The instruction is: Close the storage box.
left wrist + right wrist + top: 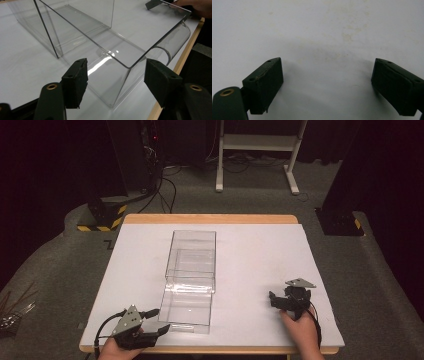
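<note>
1. Room: a dark space with grey carpet; a white metal frame stand [260,150] and black cables [165,185] lie beyond the table's far edge.
2. Work surface: a white-topped table with a pale wooden rim [210,218], seen from above.
3. Task object: a clear, colourless plastic box of long rectangular form [190,275], lying left of the table's centre. It appears to consist of two transparent sections, the far one [192,255] overlapping the near one [186,307]; how they join cannot be told. Its long axis runs from the person's side toward the far edge, slightly slanted, with one short end pointing at the near rim. In the left gripper view, a rounded clear edge [175,42] shows on the box's side toward the wooden rim.
4. Left gripper [155,329]: a black two-jaw tool under a grey three-cornered plate, held near the table's near-left corner. Its jaws stand apart, empty. In the left gripper view [115,80], the near corner of the box lies straight ahead, between the lines of the two pads but not yet touched.
5. Right gripper [274,300]: jaws likewise apart and empty [325,85], over bare table, well apart from the box on its right side.
6. Judgement: the left gripper is the nearer; a short forward advance would probably bring its pads astride the near end wall.
</note>
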Motion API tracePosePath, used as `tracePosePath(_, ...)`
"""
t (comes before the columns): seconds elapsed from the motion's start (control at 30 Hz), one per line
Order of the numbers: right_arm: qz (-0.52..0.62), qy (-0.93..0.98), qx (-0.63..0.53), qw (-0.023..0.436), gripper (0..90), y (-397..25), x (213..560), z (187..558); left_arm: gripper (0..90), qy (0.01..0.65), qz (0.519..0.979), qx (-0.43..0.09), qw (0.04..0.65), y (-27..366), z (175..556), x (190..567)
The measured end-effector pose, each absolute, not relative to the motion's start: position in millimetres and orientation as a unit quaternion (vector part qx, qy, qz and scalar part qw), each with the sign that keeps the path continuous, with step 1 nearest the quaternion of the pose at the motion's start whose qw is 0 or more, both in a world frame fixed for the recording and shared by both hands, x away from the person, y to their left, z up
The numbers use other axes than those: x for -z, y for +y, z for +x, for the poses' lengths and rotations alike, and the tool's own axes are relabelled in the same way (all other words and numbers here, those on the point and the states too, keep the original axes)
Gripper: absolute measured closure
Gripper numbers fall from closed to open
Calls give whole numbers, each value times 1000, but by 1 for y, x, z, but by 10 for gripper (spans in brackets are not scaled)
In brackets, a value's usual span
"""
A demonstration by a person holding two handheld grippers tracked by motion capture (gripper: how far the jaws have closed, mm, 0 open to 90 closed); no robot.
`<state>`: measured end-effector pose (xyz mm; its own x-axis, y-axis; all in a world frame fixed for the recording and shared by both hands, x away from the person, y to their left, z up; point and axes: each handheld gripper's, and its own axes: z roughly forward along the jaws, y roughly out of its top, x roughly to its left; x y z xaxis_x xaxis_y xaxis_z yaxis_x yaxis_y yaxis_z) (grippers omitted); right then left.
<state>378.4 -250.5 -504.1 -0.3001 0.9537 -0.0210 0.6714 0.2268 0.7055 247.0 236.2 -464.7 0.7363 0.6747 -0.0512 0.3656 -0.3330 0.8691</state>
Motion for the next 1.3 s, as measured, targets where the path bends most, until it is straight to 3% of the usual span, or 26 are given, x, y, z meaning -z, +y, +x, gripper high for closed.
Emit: tracePosePath(1.3,543,748,-302,234,105,-251,504,378,430,360,771,-205,484,221,262,468)
